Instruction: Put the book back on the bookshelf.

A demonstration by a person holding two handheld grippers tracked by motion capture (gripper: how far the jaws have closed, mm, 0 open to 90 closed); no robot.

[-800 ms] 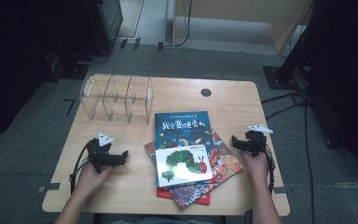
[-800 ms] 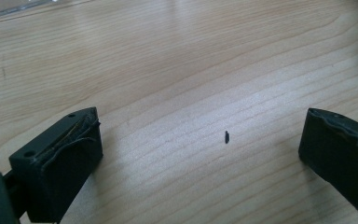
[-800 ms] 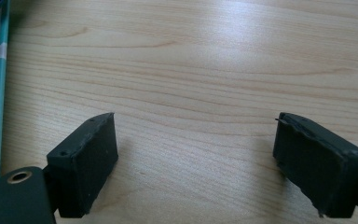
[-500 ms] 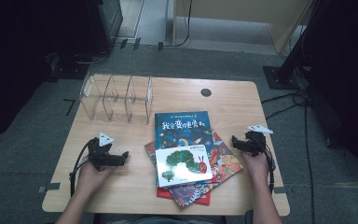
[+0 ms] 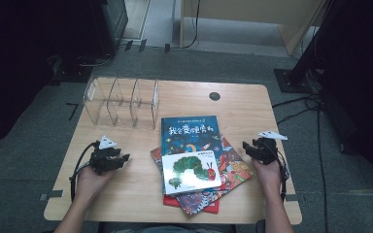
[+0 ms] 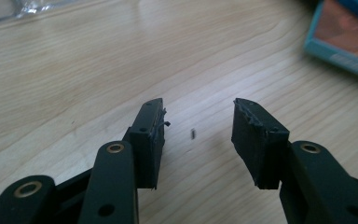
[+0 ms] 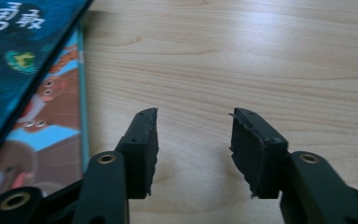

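A stack of picture books lies at the middle of the wooden table (image 5: 141,204). A white caterpillar book (image 5: 190,171) is on top at the front, and a blue book with white characters (image 5: 189,128) lies behind it. A colourful red book (image 5: 233,165) sits under both. My left gripper (image 5: 124,159) rests on the table left of the stack, jaws open and empty, pointing toward the books. My right gripper (image 5: 246,147) stands right of the stack, open and empty too. The left gripper (image 6: 198,135) has bare wood between its jaws, as does the right gripper (image 7: 193,140), which has the blue book (image 7: 18,46) at its left.
A clear acrylic rack (image 5: 121,102) with several upright dividers stands at the back left of the table. A dark round grommet (image 5: 214,96) sits near the far edge. Cables trail on the floor to the right of the table.
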